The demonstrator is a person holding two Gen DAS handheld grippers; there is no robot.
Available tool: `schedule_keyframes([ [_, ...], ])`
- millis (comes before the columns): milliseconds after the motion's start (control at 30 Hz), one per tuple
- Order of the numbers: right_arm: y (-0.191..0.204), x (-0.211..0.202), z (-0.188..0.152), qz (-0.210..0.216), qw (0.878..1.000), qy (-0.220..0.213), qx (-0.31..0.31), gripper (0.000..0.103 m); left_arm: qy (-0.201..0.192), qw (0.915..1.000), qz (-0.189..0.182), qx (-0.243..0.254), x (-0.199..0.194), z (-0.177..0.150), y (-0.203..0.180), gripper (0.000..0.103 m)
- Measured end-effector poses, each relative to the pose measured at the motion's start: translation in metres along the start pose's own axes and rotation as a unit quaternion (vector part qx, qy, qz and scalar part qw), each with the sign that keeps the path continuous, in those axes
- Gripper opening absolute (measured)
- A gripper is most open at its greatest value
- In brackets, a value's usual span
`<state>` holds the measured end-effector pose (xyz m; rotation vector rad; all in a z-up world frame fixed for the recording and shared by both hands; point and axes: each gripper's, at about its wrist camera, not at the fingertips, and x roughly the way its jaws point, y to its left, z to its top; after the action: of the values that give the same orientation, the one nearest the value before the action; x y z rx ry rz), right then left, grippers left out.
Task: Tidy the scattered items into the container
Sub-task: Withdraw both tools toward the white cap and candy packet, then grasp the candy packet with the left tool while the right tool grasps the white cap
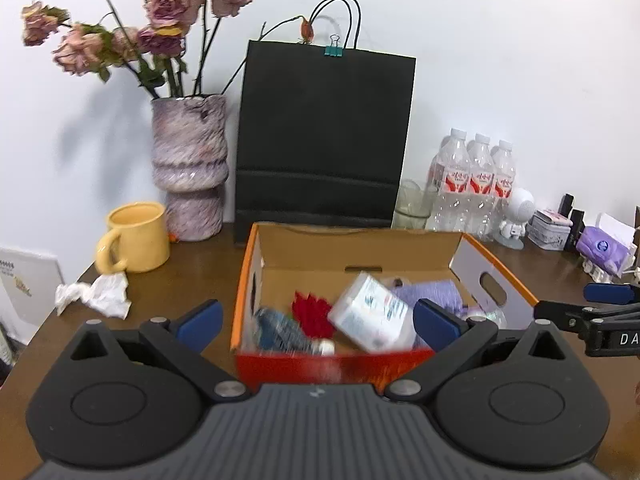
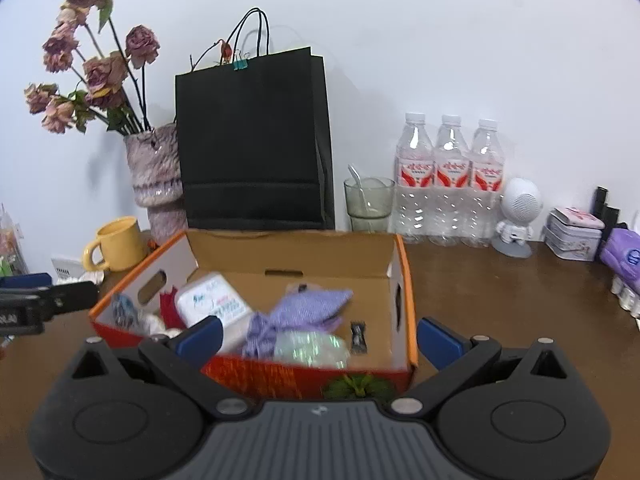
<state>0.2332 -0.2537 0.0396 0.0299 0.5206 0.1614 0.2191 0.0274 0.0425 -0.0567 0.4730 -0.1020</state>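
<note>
Your left gripper (image 1: 318, 322) and right gripper (image 2: 318, 336) are spread, empty. At twelve o'clock, the box (image 2: 402, 280) holds a white pack (image 1: 370, 312), perhaps tissues.

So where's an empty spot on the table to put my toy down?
Best spot: the bare brown table right of the orange box, in front of the water bottles. A smaller gap lies between the box and the crumpled tissue. The back row by the wall is crowded, and the box is mostly full.

Right gripper (image 1: 612, 312) body — white letters: "DA", cut off at the frame edge.
Bottle labels, box print: too blurred to read.
</note>
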Motion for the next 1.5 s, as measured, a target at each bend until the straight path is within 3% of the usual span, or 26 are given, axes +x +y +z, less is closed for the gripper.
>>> schedule_keyframes([
  [433, 0.002, -0.045, -0.061, -0.014, 0.999, 0.034, -0.022, 0.103, 0.054, 0.9980, 0.023, -0.024, -0.046, -0.063, 0.023, 0.103],
  [900, 0.015, -0.042, -0.114, -0.013, 0.996, 0.075, -0.055, 0.103, 0.109, 0.9927, 0.041, -0.030, -0.050, -0.118, 0.022, 0.103],
  [1033, 0.022, -0.038, -0.119, -0.006, 0.994, 0.081, -0.072, 0.101, 0.116, 0.9923, 0.027, -0.036, -0.046, -0.122, 0.019, 0.099],
  [1133, 0.029, -0.033, -0.120, -0.001, 0.993, 0.083, -0.086, 0.096, 0.122, 0.9917, 0.028, -0.026, -0.040, -0.123, 0.013, 0.090],
  [1400, 0.041, -0.013, -0.111, 0.010, 0.991, 0.075, -0.115, 0.087, 0.124, 0.9917, 0.032, -0.009, -0.028, -0.121, 0.001, 0.087],
  [1500, 0.045, -0.005, -0.109, 0.013, 0.990, 0.076, -0.120, 0.077, 0.117, 0.9920, 0.044, 0.019, -0.029, -0.124, -0.006, 0.076],
])
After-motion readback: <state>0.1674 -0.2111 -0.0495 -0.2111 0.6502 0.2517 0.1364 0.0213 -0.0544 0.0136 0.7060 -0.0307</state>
